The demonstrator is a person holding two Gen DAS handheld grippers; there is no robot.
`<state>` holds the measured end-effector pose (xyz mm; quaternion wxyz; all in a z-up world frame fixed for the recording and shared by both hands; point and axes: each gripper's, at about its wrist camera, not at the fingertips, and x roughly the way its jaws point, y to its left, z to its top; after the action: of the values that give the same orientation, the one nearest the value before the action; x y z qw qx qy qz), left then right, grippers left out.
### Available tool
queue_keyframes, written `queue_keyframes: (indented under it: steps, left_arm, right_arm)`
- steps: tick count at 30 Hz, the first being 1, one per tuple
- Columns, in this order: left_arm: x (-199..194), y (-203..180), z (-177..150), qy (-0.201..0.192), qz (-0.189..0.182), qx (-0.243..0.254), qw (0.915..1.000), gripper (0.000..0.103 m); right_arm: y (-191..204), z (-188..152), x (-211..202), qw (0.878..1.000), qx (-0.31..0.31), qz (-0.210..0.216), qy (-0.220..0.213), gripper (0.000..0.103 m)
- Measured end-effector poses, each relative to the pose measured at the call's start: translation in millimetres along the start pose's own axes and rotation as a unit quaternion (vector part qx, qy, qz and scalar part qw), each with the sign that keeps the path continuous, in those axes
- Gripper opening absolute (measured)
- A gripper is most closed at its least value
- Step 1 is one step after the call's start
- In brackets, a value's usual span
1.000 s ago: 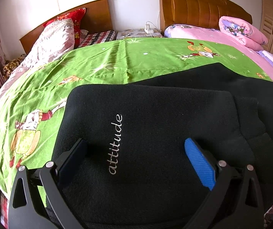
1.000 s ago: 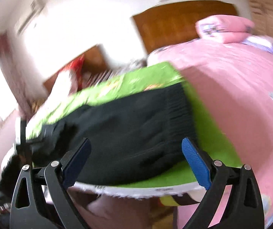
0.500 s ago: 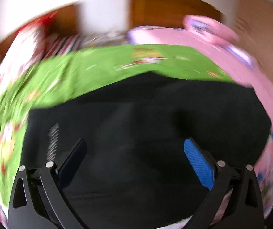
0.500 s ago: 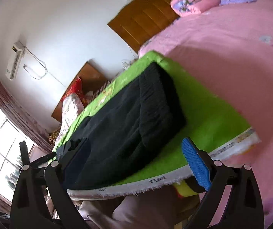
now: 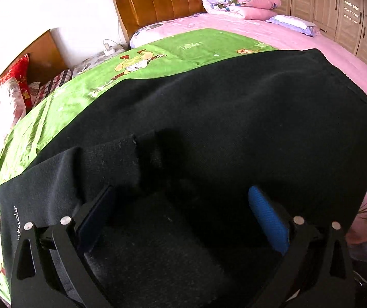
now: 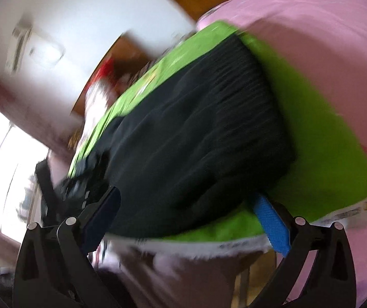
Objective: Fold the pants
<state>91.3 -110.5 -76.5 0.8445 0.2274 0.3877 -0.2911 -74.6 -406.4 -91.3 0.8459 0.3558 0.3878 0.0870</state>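
Note:
The black pants lie folded on a green cartoon-print sheet on the bed. In the left wrist view they fill most of the frame, with a folded flap and white lettering at the left. My left gripper is open just above the pants' near part, its jaws wide apart with nothing between them. In the blurred right wrist view the pants show their ribbed waistband at the right end. My right gripper is open at the pants' near edge, by the bed's front edge.
A pink bed with folded pink quilts lies to the right, with wooden headboards behind. Red and floral pillows sit at the far left. Wardrobes stand at the right. The other gripper shows at the left.
My left gripper has swung right along the pants, so the lettering now sits at the far left. My right gripper has moved closer to the pants' near edge. Both stay open.

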Motion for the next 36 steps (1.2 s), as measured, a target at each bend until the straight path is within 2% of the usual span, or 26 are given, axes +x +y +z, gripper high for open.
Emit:
queue_keyframes:
  steps: [4,7,9,11,12,14,15,18,19,20,21,22,23,24,25,26,29,30,31,32,33,34,36]
  left_arm:
    - [-1.1,1.6,-2.2,-0.005,-0.001,-0.002,1.0,0.102]
    - [-2.6,2.9,0.1,-0.004,-0.005,-0.002,1.0,0.102]
    - [-1.9,4.5,0.1,-0.004,-0.007,-0.001,1.0,0.102]
    - [-2.1,3.5,-0.8,-0.006,-0.009,-0.001,0.9999,0.102]
    - [-2.2,3.3,-1.2,-0.007,-0.009,0.0,0.9999,0.102]
    - [-2.9,2.3,-2.2,-0.009,-0.009,0.0,0.9999,0.102]
    - [-4.1,1.5,-2.9,-0.01,-0.01,0.0,0.9999,0.102]
    - [-3.9,1.5,-3.3,-0.014,-0.009,0.0,0.9999,0.102]
    - [-3.6,2.2,-2.8,-0.014,-0.01,-0.001,0.9999,0.102]
    - [-3.8,3.1,-2.4,-0.014,-0.012,-0.003,0.9998,0.102]
    - [-6.2,3.7,-2.5,-0.015,-0.016,-0.006,0.9997,0.101]
    - [-12.5,6.3,-2.0,-0.015,-0.027,-0.018,0.9994,0.101]
    - [-21.0,10.3,-0.8,-0.018,-0.048,-0.036,0.9981,0.101]
    - [-36.3,18.5,0.4,-0.033,-0.086,-0.063,0.9937,0.101]
    - [-46.8,24.4,0.6,-0.046,-0.101,-0.077,0.9909,0.101]
    - [-56.4,29.2,0.1,-0.059,-0.097,-0.084,0.99,0.101]
    - [-71.7,44.5,-6.0,-0.079,-0.037,-0.085,0.9925,0.101]
    - [-68.1,49.7,-9.8,-0.072,-0.022,-0.088,0.9932,0.101]
    - [-52.7,57.5,-17.4,-0.043,0.01,-0.097,0.9944,0.101]
    - [-38.3,60.9,-23.2,-0.013,0.021,-0.097,0.9949,0.102]
    - [-19.3,67.7,-34.2,0.012,-0.013,-0.108,0.994,0.102]
    - [-22.3,74.1,-40.0,-0.023,-0.031,-0.122,0.9917,0.102]
    - [-23.2,73.8,-42.4,-0.029,-0.035,-0.109,0.993,0.102]
  right_arm:
    - [-13.2,8.8,-0.4,0.997,0.05,0.042,-0.035,0.099]
    - [-6.1,8.4,-6.0,0.993,0.054,0.045,-0.099,0.096]
    - [-1.3,5.3,-5.8,0.991,0.063,0.031,-0.115,0.095]
    - [-1.1,2.1,-3.5,0.991,0.069,0.001,-0.111,0.09]
    - [0.4,-0.9,-1.7,0.993,0.066,-0.019,-0.098,0.09]
    - [-3.1,-3.6,-2.7,0.992,0.069,-0.039,-0.102,0.09]
    - [-9.0,-2.7,-5.0,0.99,0.077,-0.034,-0.111,0.087]
    - [-24.4,-1.2,-6.1,0.985,0.116,0.01,-0.126,0.087]
    - [-24.7,-0.3,-6.1,0.985,0.117,0.008,-0.128,0.085]
    - [-24.9,-0.9,-5.8,0.984,0.118,-0.002,-0.131,0.079]
    - [-26.8,-2.7,-2.9,0.984,0.122,-0.009,-0.132,0.052]
    - [-32.1,-6.6,-0.2,0.982,0.132,0.008,-0.136,0.038]
    - [-35.5,-11.9,-2.4,0.978,0.138,0.026,-0.152,0.037]
    - [-36.8,-16.9,-4.8,0.975,0.142,0.039,-0.164,0.035]
    - [-36.8,-20.5,-8.7,0.973,0.143,0.045,-0.174,0.034]
    - [-36.2,-22.6,-10.0,0.971,0.142,0.052,-0.186,0.034]
    - [-28.3,-23.3,-13.2,0.966,0.137,0.052,-0.213,0.033]
    - [-23.3,-22.0,-13.1,0.964,0.136,0.052,-0.222,0.033]
    - [-18.5,-20.4,-14.6,0.962,0.132,0.051,-0.232,0.033]
    - [-10.3,-17.9,-15.4,0.963,0.12,0.04,-0.238,0.033]
    - [2.1,-14.0,-16.7,0.964,0.101,0.023,-0.244,0.033]
    - [12.3,-8.8,-17.0,0.965,0.086,0.015,-0.248,0.032]
    - [42.9,0.0,-18.8,0.965,0.042,0.002,-0.257,0.032]
